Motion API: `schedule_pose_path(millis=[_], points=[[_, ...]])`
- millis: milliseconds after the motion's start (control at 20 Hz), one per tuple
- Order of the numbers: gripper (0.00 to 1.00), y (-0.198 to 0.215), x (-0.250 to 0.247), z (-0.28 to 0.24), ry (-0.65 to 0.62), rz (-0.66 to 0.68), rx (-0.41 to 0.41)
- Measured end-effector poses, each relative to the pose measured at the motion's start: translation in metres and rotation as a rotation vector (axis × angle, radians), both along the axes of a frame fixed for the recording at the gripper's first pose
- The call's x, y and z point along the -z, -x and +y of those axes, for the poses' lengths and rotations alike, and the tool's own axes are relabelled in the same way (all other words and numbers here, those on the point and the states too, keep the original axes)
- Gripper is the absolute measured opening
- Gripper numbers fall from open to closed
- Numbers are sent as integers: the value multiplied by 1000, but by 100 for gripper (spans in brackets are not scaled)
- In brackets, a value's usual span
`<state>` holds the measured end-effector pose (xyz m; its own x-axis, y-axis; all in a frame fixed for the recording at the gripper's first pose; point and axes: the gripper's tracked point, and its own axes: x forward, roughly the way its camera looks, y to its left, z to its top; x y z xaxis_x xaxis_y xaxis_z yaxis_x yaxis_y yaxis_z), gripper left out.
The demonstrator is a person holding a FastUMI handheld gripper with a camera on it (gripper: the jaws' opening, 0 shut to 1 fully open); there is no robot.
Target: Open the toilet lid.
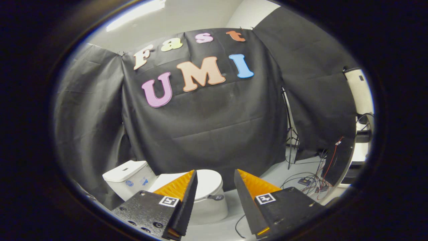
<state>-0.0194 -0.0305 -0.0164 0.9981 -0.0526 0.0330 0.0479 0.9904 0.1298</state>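
A hand-held two-finger gripper (pixel 215 177) points into a booth draped in black cloth, its two fingers spread wide apart with nothing between them. Each finger base carries a small square marker.

Beyond the fingers, low and to the left, stands a white toilet (pixel 207 207) on a pale floor (pixel 277 174). Its lid (pixel 209 184) lies flat and closed over the bowl, partly hidden behind the left finger. A small grey tab (pixel 215 197) sticks out from the lid's right edge, facing the gap between the fingers. The cistern (pixel 128 177) sits at the far left end of the toilet, close to the cloth wall.

To the right, a thin black stand (pixel 290 134) rises by the cloth, and a tangle of loose cables (pixel 309 182) with a small box lies on the floor near a dark panel. Another cable (pixel 239 226) curls on the floor just ahead of the right finger.

The gripper appears well apart from the toilet, so the approach has likely yet to be made. The risks from here seem to be these: the tab is small, so a slightly off approach could close the fingers on air or let them slip off it; the toilet sits left of the gripper's line, so it would need to swing left; and lifting too fast could let the lid drop back or knock the cistern.
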Motion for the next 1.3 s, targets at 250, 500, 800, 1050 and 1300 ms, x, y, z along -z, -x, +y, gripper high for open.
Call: schedule_pose_path(millis=[250,500,800,1050,1300], points=[[68,-2,2,-1,-22,-1,-1],[69,-7,-2,-2,-71,-23,-29],[68,-41,-4,3,-196,-41,-87],[68,-79,5,10,-384,-89,-93],[68,-114,62,13,-594,-70,-83]])
